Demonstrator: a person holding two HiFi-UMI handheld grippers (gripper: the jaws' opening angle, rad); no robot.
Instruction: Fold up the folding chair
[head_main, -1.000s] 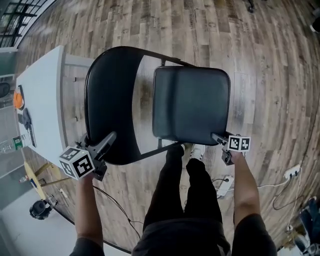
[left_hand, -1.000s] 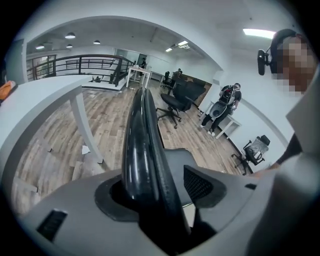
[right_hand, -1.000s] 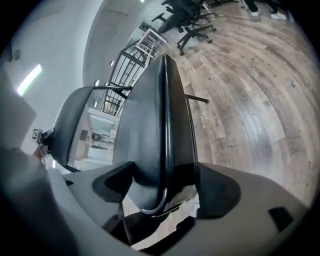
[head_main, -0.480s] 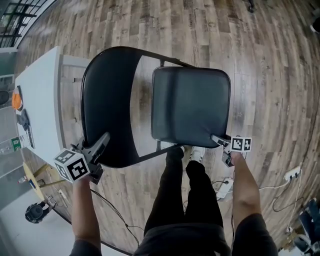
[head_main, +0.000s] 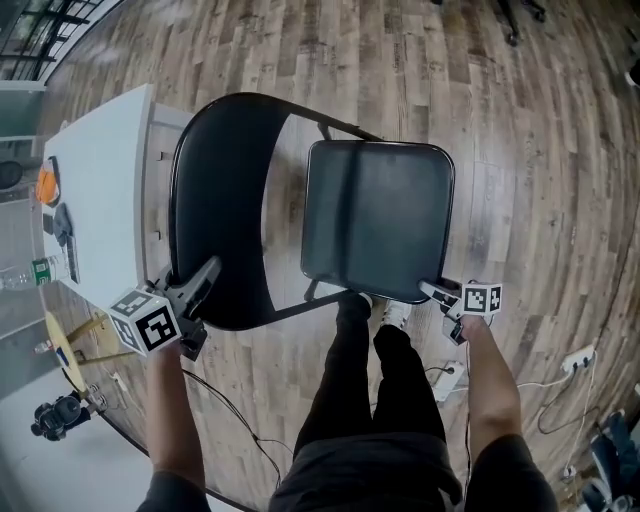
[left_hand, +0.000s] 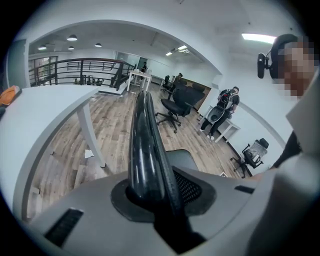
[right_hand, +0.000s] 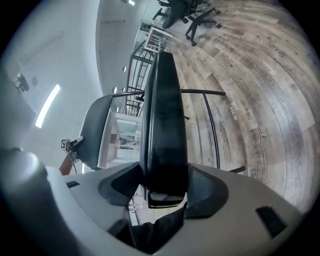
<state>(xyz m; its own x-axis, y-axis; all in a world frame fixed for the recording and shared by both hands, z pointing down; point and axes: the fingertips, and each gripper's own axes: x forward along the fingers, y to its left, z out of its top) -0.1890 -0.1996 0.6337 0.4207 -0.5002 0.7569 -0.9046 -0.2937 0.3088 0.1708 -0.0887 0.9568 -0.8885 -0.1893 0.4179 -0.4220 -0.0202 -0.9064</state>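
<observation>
A black folding chair stands open on the wood floor, its curved backrest (head_main: 215, 210) at the left and its padded seat (head_main: 378, 215) at the right. My left gripper (head_main: 200, 280) sits on the backrest's near rim. Its jaws are closing, and the glossy backrest edge (left_hand: 145, 145) fills the gap of the left gripper (left_hand: 150, 195). My right gripper (head_main: 432, 292) is at the seat's near right corner. Its jaws are closing too, with the seat edge (right_hand: 164, 115) clamped in the right gripper (right_hand: 162, 192).
A white table (head_main: 100, 190) stands just left of the backrest, with an orange object (head_main: 46, 185) on it. The person's legs (head_main: 375, 380) are right behind the chair. A power strip (head_main: 447, 375) and cables lie on the floor at the right. Office chairs (left_hand: 175, 106) stand farther off.
The left jaws have come together on the backrest's rim. Both grippers have risen a little, and the seat's near edge has come up slightly with the right one.
</observation>
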